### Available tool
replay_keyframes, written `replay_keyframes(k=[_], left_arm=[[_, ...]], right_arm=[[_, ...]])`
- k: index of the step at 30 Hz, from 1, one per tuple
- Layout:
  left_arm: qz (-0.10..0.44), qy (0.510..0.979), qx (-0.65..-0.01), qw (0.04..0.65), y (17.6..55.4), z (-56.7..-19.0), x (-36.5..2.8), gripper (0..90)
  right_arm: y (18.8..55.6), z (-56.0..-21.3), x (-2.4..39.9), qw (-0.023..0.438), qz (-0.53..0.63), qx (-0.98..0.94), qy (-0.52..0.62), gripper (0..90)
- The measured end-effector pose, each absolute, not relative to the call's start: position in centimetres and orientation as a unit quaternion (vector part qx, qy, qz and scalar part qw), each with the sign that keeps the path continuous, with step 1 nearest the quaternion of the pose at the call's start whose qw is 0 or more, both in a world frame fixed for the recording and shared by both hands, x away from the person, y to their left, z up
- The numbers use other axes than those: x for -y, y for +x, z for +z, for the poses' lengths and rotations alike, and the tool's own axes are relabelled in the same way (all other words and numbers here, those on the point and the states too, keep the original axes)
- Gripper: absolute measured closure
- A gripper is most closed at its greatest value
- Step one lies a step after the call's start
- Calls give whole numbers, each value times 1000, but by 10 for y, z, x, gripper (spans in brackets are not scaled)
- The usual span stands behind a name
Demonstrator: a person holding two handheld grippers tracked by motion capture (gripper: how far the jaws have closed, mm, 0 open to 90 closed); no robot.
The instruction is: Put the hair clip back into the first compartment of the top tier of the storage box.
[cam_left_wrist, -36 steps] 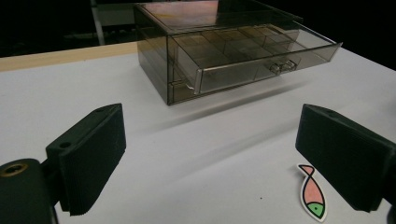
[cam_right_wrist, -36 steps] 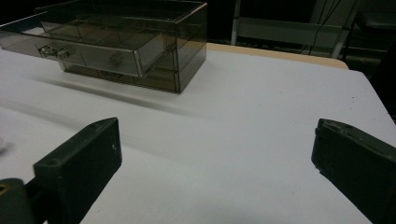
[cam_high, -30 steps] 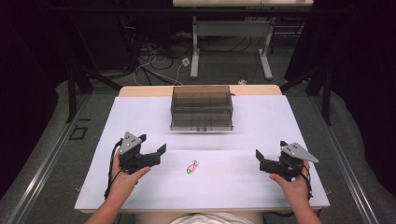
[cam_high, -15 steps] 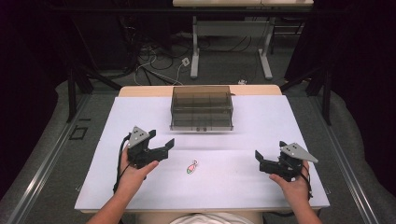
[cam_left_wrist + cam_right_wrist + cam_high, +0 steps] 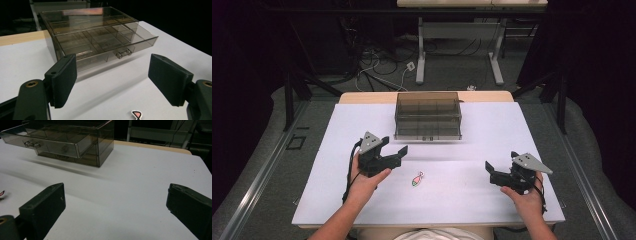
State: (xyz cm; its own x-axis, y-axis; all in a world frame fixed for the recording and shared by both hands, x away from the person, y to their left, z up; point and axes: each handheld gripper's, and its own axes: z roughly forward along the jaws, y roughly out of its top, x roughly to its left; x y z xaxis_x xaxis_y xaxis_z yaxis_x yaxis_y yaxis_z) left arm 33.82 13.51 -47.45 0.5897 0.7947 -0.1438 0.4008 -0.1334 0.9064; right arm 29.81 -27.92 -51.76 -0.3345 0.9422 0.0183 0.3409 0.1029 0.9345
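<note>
A smoky clear drawer box [image 5: 428,116] stands at the back middle of the white table [image 5: 337,150], its upper drawer [image 5: 105,42] pulled partly out, with a small clear knob [image 5: 123,53]. A tiny pink and green fish-shaped piece [image 5: 417,179] lies on the table in front of the box. My left gripper [image 5: 394,147] is open just left of the piece and holds nothing; in the left gripper view [image 5: 112,80] the piece [image 5: 137,115] lies low between the jaws. My right gripper [image 5: 491,173] is open and empty at the right, facing the box [image 5: 67,140].
The table's wooden far edge [image 5: 367,97] shows behind the box. Dark floor, cables and another table's legs [image 5: 421,55] lie beyond. Bare white surface stretches between the two grippers and to both sides of the box.
My left gripper has moved rightward and a little away from the person, closer to the small piece. The right gripper has stayed where it was.
</note>
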Motion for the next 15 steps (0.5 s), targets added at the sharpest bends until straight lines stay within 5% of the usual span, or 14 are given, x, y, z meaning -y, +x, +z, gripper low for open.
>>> replay_keyframes(k=[15], left_arm=[[130, 737, -430, 505, 343, -480, -124, 323]], right_arm=[[299, -518, 279, 318, 468, -670, 481, 19]])
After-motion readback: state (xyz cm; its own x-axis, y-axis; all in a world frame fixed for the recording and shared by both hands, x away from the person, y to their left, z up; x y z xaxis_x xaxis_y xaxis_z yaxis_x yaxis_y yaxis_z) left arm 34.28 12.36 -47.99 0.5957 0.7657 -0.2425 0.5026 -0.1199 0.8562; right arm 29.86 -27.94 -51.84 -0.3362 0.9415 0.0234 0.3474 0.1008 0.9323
